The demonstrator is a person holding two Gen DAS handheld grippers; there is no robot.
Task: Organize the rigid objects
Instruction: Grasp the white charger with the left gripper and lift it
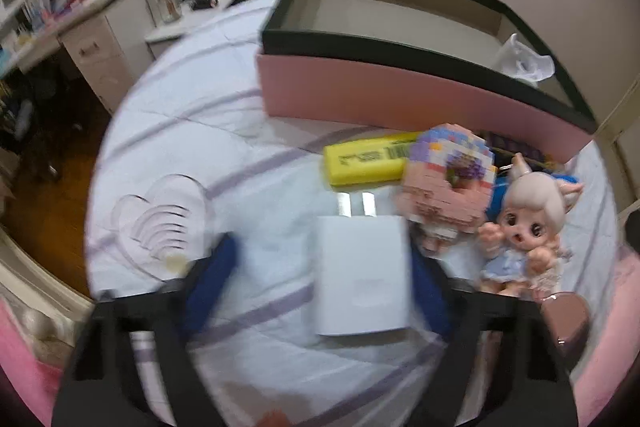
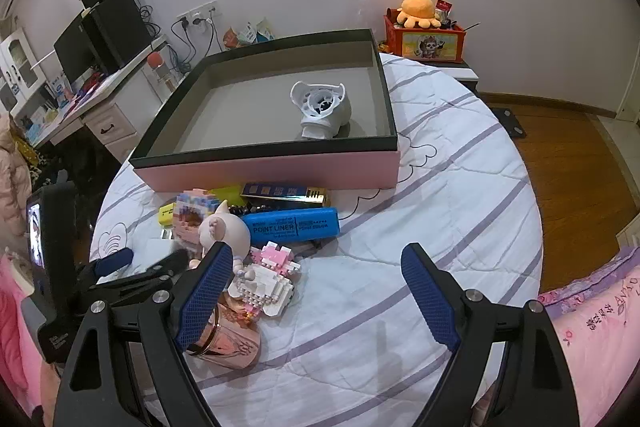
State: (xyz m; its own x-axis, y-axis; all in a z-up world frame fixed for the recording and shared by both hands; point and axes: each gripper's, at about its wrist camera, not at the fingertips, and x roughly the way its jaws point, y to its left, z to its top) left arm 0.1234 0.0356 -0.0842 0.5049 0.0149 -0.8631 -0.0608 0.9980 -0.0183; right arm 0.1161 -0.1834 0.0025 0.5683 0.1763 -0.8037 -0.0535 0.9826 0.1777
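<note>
A white charger plug (image 1: pixel 362 275) lies on the striped bedsheet between the fingers of my left gripper (image 1: pixel 322 251). The picture is blurred; a gap shows between the left pad (image 1: pixel 212 283) and the plug. Beyond it lie a yellow highlighter (image 1: pixel 364 163), a brick donut (image 1: pixel 448 179) and a doll (image 1: pixel 524 227). The pink box (image 2: pixel 280 167) with a black rim holds a white plastic part (image 2: pixel 322 111). My right gripper (image 2: pixel 316 255) stands open over bare sheet, right of a pink-white brick figure (image 2: pixel 268 275) and near a blue highlighter (image 2: pixel 292 225). The left gripper (image 2: pixel 144 259) shows at the far left.
A rose-gold cup (image 2: pixel 228 335) lies on its side under my right gripper's left finger. A dark blue and gold case (image 2: pixel 286 193) rests against the box. A desk (image 2: pixel 100 107) stands left of the bed, a red toy crate (image 2: pixel 424 39) behind it, wood floor (image 2: pixel 568 163) at right.
</note>
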